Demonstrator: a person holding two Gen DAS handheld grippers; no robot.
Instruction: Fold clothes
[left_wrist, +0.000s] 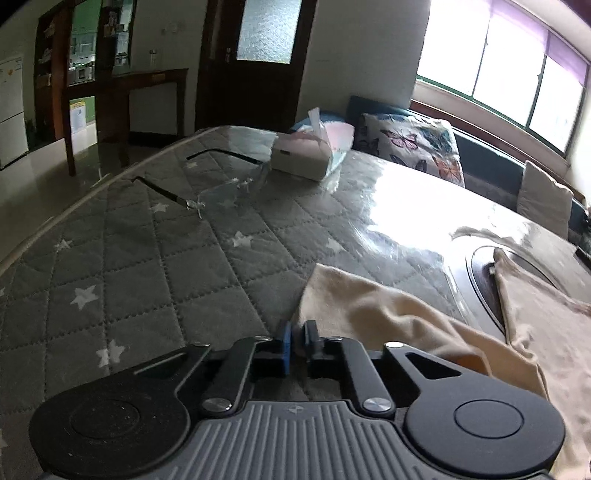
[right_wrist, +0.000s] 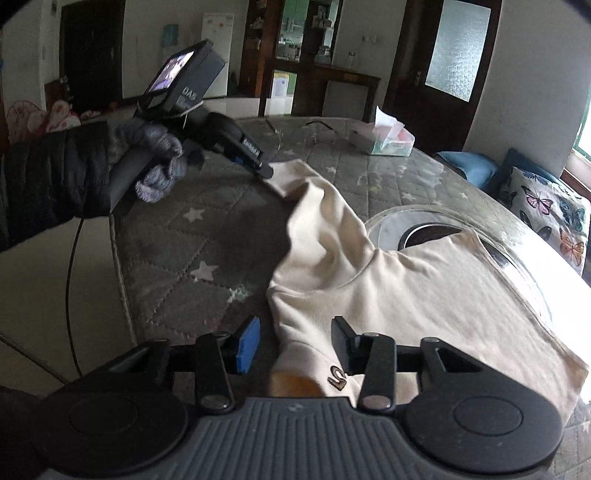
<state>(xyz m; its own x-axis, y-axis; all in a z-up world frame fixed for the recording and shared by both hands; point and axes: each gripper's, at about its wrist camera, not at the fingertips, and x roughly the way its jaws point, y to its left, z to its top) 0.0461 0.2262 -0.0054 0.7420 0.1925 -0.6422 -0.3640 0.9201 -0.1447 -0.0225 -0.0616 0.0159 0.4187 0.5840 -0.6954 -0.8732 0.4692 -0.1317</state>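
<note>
The cream sweatshirt (right_wrist: 406, 291) lies spread on the quilted star-patterned surface (right_wrist: 177, 254), partly over a round glass inset (right_wrist: 517, 258), one sleeve cuff (right_wrist: 284, 177) clamped in the left hand-held gripper (right_wrist: 266, 170). The right hand-held gripper (right_wrist: 295, 347), jaws apart, straddles the garment's near end; I judge it should pinch there, then lift evenly. Glasses (left_wrist: 221, 184) and a tissue box (left_wrist: 306, 155) sit well beyond.

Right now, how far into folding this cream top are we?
Early. Done: the cream top lies on the quilted table cover. In hand: the left claw looks shut on the sleeve end, which it holds stretched out to the side; the right claw is open around the hem edge, not yet clamped. Left: every fold; the body is still flat and wrinkled.
</note>
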